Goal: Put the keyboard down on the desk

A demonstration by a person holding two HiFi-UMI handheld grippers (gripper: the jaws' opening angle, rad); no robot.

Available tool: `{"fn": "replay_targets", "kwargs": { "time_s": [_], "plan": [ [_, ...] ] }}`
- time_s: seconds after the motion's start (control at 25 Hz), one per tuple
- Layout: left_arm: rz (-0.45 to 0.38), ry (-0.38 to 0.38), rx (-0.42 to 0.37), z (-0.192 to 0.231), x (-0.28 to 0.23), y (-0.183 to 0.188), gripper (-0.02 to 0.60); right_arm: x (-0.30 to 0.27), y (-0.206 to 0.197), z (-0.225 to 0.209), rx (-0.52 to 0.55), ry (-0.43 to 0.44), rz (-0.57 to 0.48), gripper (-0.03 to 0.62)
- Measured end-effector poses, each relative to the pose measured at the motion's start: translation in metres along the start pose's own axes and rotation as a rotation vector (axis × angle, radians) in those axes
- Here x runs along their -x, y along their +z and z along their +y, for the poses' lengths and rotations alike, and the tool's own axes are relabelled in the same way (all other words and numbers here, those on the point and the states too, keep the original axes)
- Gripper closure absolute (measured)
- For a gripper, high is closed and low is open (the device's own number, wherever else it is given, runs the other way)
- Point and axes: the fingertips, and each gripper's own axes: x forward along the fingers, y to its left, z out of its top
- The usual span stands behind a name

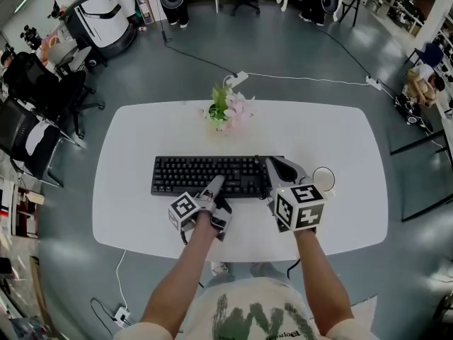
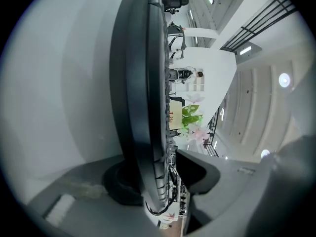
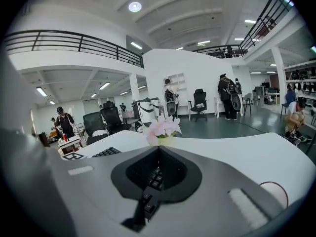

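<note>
A black keyboard (image 1: 198,176) lies lengthwise on the white oval desk (image 1: 141,133). My left gripper (image 1: 216,183) is at the keyboard's near edge. In the left gripper view the keyboard (image 2: 143,83) runs edge-on between the jaws of my left gripper (image 2: 158,181). One dark pad sits against its underside, and a thin gap shows between the keys and the other jaw. My right gripper (image 1: 272,163) lies over the keyboard's right end. In the right gripper view the jaws of my right gripper (image 3: 153,181) are close together, and keys show through the narrow slit.
A pot of pink flowers (image 1: 228,110) stands behind the keyboard near the desk's far edge. A small white round dish (image 1: 323,178) sits just right of my right gripper. Black chairs (image 1: 42,105) stand left of the desk. A white cable (image 1: 311,80) crosses the floor beyond it.
</note>
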Motion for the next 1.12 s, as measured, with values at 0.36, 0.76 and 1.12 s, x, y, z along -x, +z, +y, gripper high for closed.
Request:
{"fn": "replay_targets", "kwargs": {
  "time_s": [0.36, 0.76, 1.12],
  "plan": [
    [-0.06, 0.168, 0.091, 0.001, 0.001, 0.006, 0.298, 0.006, -0.002, 0.005, -0.005, 0.009, 0.005, 0.595],
    [-0.066, 0.262, 0.167, -0.002, 0.001, 0.006, 0.219, 0.012, -0.006, 0.004, -0.017, 0.012, 0.005, 0.595],
    [-0.031, 0.301, 0.179, -0.003, 0.003, -0.001, 0.146, 0.013, -0.012, 0.007, -0.017, 0.014, 0.019, 0.595]
  ]
}}
